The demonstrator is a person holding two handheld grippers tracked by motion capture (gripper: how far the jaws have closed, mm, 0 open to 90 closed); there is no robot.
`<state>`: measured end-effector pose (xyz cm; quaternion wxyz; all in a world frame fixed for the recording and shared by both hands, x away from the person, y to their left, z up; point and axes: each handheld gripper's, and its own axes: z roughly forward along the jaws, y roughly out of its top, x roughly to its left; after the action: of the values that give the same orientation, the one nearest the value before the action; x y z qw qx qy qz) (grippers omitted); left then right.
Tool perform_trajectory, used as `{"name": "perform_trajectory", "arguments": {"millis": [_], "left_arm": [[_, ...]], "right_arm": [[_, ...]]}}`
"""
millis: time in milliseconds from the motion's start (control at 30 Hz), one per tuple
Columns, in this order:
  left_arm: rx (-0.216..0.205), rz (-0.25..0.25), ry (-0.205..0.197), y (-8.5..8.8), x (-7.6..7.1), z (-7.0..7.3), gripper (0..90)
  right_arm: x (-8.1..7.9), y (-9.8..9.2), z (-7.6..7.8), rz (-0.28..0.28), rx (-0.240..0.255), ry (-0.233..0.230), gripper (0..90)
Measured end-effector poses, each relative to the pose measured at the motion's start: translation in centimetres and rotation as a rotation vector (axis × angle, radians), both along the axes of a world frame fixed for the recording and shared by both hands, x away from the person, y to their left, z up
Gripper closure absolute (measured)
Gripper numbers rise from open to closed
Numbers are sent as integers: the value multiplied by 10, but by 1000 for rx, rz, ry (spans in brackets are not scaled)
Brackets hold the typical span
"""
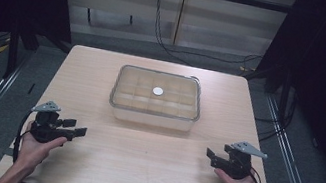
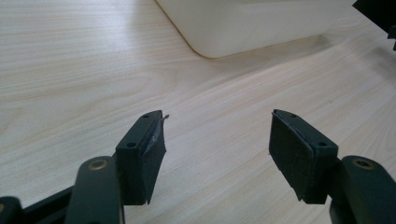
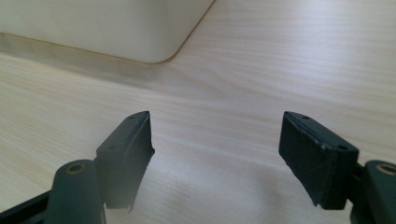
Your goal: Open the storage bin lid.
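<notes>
I am working over a pale wooden table [image 1: 137, 168] with rounded corners, and nothing on it has been touched yet, so I judge this to be the start: both hands are parked at the near edge, well apart from the thing in the middle. That thing is a clear rectangular plastic box [image 1: 153, 112] with a transparent lid, divided inside into a grid of small compartments, sitting at the table's centre, slightly toward the far side. A small white round disc [image 1: 158, 91] shows at the middle of the lid; whether it is a knob or a sticker I cannot tell.

My left gripper [image 1: 74, 127] rests at the near left, pointing inward toward the centre, and my right gripper [image 1: 209, 157] mirrors it at the near right. In the left gripper view a near corner of the box [image 2: 247, 25] lies ahead, and the right gripper view shows another corner [image 3: 102, 28].

As I read it, the next move calls for bringing both grippers forward to the box's near side, probably to steady the body and lift the lid.

The left jaws stand open with only bare table between them; the right jaws are spread wide and hold nothing either.
</notes>
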<state>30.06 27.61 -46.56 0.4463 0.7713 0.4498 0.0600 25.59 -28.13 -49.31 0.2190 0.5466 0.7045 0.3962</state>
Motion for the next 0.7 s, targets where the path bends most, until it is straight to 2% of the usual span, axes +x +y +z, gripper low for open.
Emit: {"name": "perform_trajectory", "arguments": {"millis": [67, 167, 233, 267, 300, 367, 433, 567, 700], "left_arm": [[1, 1, -1, 0, 0, 0, 359], [3, 6, 5, -1, 1, -1, 353], [4, 5, 6, -1, 1, -1, 352], [11, 5, 6, -1, 1, -1, 348], [10, 7, 7, -1, 1, -1, 348], [17, 8, 7, -1, 1, -1, 345], [23, 6, 5, -2, 1, -1, 342], [33, 7, -10, -5, -1, 0, 326], [27, -2, -8, -6, 0, 0, 323]], "right_arm": [[0, -1, 0, 14, -1, 11, 308], [0, -6, 3, 15, 22, -24, 331], [-1, -8, 4, 11, 28, -28, 351], [-2, -10, 5, 27, 59, -37, 390], [-2, -10, 5, 30, 61, -35, 395], [-3, -10, 7, 36, 108, -28, 402], [-4, -10, 9, 45, 135, -29, 428], [-7, -6, 16, 58, 128, -22, 431], [-6, -3, 19, 65, 125, -19, 438]]}}
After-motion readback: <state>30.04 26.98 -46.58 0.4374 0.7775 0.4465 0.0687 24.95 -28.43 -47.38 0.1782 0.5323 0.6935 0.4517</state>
